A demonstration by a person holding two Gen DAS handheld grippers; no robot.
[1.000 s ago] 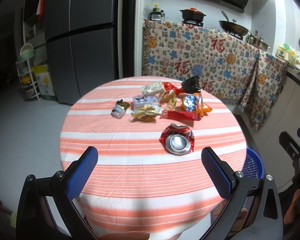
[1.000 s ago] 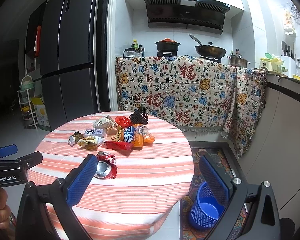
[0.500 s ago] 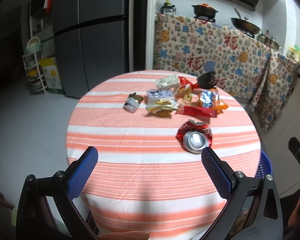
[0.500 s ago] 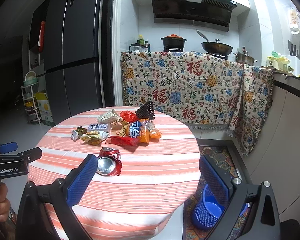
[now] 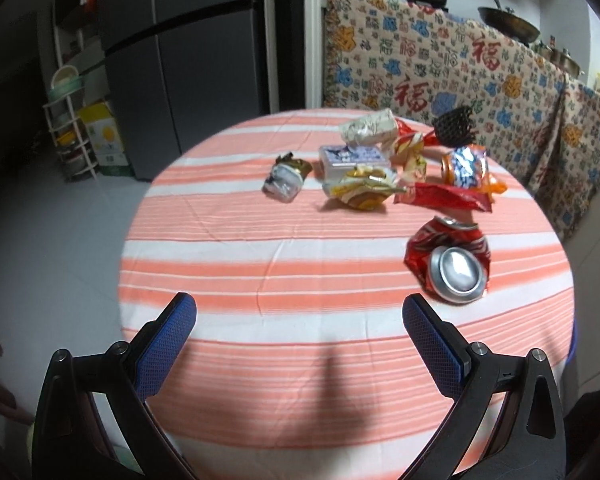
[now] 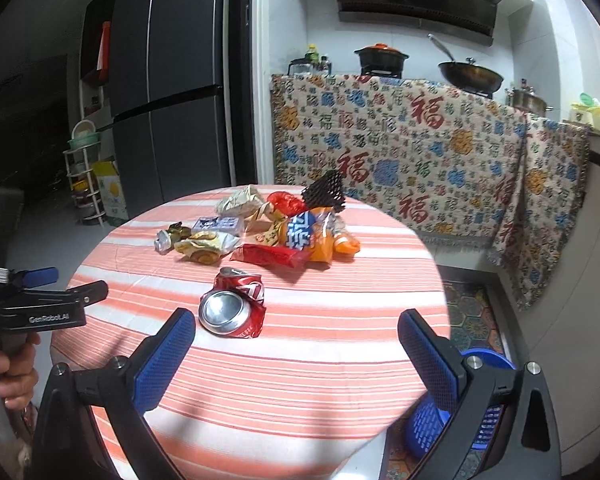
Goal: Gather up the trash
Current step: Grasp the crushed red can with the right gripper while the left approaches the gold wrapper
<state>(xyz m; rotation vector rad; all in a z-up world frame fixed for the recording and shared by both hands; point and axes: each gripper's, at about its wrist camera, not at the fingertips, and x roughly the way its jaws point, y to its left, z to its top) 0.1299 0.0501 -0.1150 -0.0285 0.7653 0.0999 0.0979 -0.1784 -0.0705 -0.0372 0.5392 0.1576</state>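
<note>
Left gripper [image 5: 299,314]: jaws spread wide, nothing between them, hovering over the near edge of the round striped surface [image 5: 260,248]. It also shows at the left edge of the right wrist view [image 6: 40,300], held by the left hand [image 6: 8,372].

Right gripper [image 6: 294,330]: jaws spread wide, empty, over the near right part of the surface [image 6: 340,360].

Trash, all on the surface:
- Crushed red can [image 5: 450,260] lies on its side, base toward the cameras, nearest to both grippers. In the right wrist view the can [image 6: 234,306] sits just past the left fingertip [image 6: 176,332]; not touching as far as I can tell.
- Red wrapper [image 5: 444,198] just behind the can, apart from it.
- Yellow wrapper [image 5: 360,192] left of the red one, touching or nearly so.
- Small crumpled silver pack [image 5: 286,180] off to the left, apart from the pile.
- Blue-white box [image 5: 354,158] behind the yellow wrapper.
- Orange-blue bag [image 5: 466,170], white crumpled bag [image 5: 370,130] and black mesh piece [image 5: 454,126] at the back of the pile, bunched together.

Blue bin [image 6: 456,412] on the floor right of the surface, partly hidden by the right finger [image 6: 428,364]. Contents not visible.

Behind: grey fridge [image 6: 172,100], patterned cloth [image 6: 420,152] draped over a counter, wok [image 6: 470,76] and pot [image 6: 380,58] on top.
</note>
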